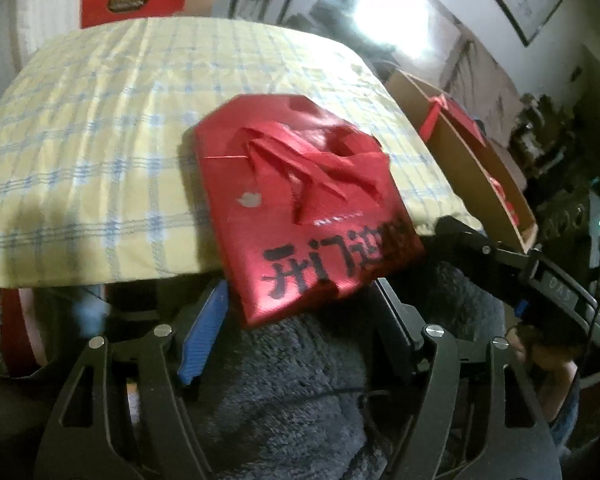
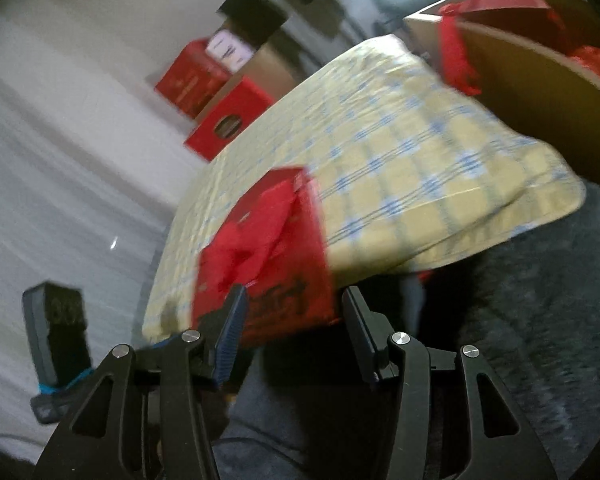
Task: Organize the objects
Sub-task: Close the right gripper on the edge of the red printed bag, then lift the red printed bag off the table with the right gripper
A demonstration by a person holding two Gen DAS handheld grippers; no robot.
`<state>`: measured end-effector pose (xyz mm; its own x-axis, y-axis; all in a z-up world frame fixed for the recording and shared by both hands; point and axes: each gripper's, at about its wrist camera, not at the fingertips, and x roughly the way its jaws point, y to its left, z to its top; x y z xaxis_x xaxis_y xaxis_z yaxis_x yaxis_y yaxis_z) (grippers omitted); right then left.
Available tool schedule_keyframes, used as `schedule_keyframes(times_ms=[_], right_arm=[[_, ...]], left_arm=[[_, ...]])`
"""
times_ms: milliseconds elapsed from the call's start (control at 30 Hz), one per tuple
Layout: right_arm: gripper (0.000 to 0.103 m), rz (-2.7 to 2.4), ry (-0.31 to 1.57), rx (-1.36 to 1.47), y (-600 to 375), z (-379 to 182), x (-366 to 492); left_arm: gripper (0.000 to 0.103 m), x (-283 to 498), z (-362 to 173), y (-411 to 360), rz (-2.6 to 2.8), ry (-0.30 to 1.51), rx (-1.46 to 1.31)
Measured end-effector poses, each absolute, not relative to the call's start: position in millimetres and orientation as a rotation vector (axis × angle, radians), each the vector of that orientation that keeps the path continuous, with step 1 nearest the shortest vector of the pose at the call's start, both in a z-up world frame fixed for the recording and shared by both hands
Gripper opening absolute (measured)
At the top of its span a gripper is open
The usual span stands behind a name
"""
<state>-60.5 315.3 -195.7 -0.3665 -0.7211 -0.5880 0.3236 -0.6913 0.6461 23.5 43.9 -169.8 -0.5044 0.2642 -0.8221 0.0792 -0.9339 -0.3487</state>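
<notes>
Red gift bag (image 1: pixel 300 208), flat on checked tablecloth (image 1: pixel 100 120) at near edge, overhanging, between parted jaws of left gripper (image 1: pixel 300 312) and right gripper (image 2: pixel 292 320), neither clamped; best squared up before closing.

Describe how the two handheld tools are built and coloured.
Both match: the left tool and right tool have black linkage arms with triangular cutouts and silver pivot screws. One finger carries a ribbed blue pad, the other finger looks black.
</notes>
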Motion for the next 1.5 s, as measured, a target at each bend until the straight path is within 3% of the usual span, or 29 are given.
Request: schedule_keyframes(times_ms=[67, 167, 433, 767, 1100, 1500], right_arm=[[0.052, -2.101, -0.596, 1.213, 321, -199, -64], [0.053, -2.077, -0.644, 1.241, 326, -206, -68], [0.053, -1.975, -0.627, 1.271, 313, -214, -71], [0.051, -1.892, -0.661, 1.279, 308, -227, -76], [0.036, -1.858, -0.699, 1.276, 311, -232, -77], [0.033, -1.871, -0.673, 1.258, 305, -228, -77]], left_arm=[[0.08, 22, -168, 38, 2.643, -0.551, -1.504], [0.085, 27, -170, 24, 2.651, -0.673, -1.48], [0.085, 22, -200, 12, 2.512, -0.931, -1.546], [0.085, 11, -210, 17, 2.429, -0.982, -1.526], [0.082, 7, -215, 21, 2.412, -0.982, -1.554], [0.065, 4, -207, 36, 2.441, -0.916, -1.544]])
